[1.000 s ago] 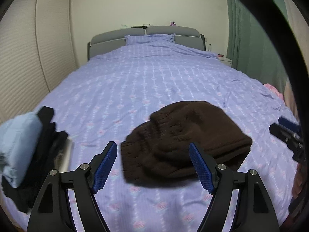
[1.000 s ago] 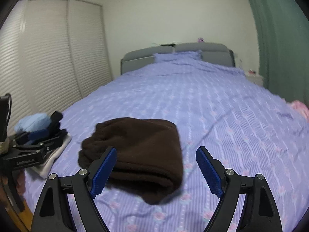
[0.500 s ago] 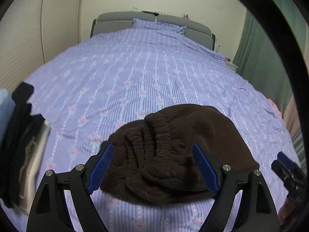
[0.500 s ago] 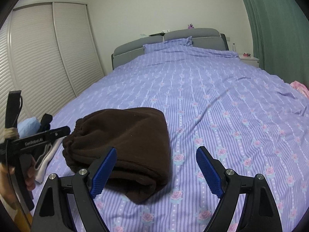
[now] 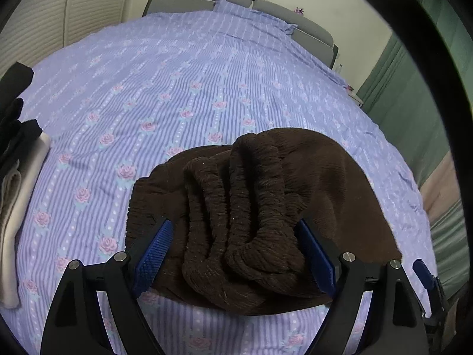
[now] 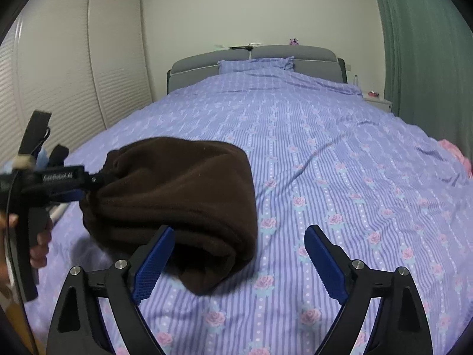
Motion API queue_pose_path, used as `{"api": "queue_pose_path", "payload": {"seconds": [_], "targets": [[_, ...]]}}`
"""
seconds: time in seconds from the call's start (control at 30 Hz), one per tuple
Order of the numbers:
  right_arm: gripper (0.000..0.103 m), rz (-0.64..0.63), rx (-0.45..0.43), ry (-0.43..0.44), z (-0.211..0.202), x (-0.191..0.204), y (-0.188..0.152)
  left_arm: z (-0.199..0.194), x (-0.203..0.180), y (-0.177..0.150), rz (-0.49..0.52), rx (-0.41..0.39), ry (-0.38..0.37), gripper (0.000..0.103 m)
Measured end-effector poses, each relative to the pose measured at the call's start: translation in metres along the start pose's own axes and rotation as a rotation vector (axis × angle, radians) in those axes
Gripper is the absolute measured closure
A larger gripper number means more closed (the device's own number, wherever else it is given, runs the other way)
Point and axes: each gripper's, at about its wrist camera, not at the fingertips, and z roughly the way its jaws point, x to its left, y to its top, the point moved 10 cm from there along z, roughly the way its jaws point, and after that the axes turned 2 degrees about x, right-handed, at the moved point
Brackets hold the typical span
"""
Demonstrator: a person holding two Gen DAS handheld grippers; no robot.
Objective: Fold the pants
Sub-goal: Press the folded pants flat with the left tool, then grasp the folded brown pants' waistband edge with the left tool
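Left wrist view: your left claw (image 5: 233,254) gapes wide around the pants (image 5: 266,201) waistband at six o'clock, unpinched; pinch next.

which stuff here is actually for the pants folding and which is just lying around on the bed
For the job:
- brown pants, bunched on the bedspread
- left claw, open around the waistband
- right claw, open

Lying about:
- pile of clothes at the bed's left edge
- pillow
- pink item at the right edge
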Motion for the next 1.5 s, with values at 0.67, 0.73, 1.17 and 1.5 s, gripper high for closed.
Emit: {"api": "queue_pose_path", "payload": {"seconds": [0.67,0.73,1.17,1.5], "targets": [[0.012,0.179,0.106,0.183,0.047,0.013,-0.024,-0.065,0.007,0.018,0.12,-0.159,0.054,0.069],[0.012,0.186,0.134,0.162,0.059,0.019,-0.024,-0.055,0.025,0.011,0.054,-0.107,0.039,0.07],[0.043,0.03,-0.01,-0.13,0.038,-0.006,0.017,-0.027,0.031,-0.015,-0.013,-0.102,0.014,0.053],[0.035,0.007,0.208,-0.054,0.056,0.005,-0.028,-0.01,0.065,-0.03,-0.079,-0.054,0.067,0.033]]}}
